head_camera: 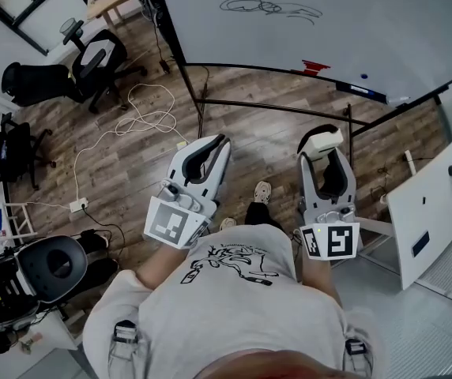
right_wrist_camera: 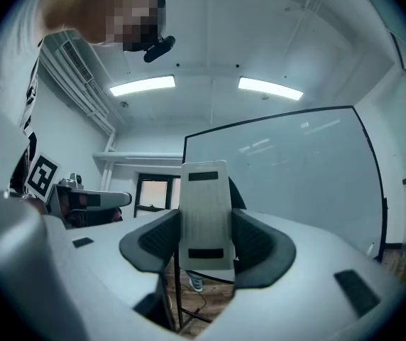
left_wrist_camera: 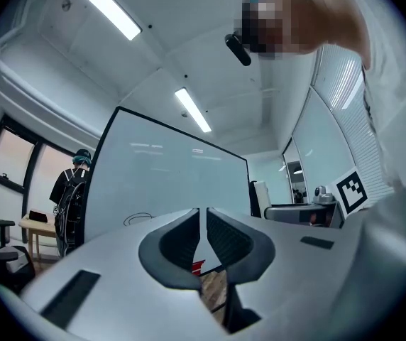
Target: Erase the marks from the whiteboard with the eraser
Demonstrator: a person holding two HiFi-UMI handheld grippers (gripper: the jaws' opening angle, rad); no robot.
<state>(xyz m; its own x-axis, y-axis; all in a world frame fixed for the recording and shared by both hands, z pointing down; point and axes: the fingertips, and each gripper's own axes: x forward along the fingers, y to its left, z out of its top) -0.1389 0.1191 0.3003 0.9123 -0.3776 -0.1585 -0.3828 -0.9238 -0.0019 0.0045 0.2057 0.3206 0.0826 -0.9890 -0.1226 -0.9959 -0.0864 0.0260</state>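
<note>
White eraser (right_wrist_camera: 204,204) fills right hand-held gripper (right_wrist_camera: 204,244); tray (head_camera: 250,68) perhaps holds markers (head_camera: 364,91).

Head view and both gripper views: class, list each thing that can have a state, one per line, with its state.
whiteboard: marked, with a black scribble not yet erased.
eraser: upright, clamped between the right tool's jaws, clear of the board.
right tool: shut on the eraser.
left tool: shut, holding nothing.

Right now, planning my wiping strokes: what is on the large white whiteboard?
A black scribble on the whiteboard's face; a red object and a dark marker along its lower edge. Beneath those is hidden.
</note>
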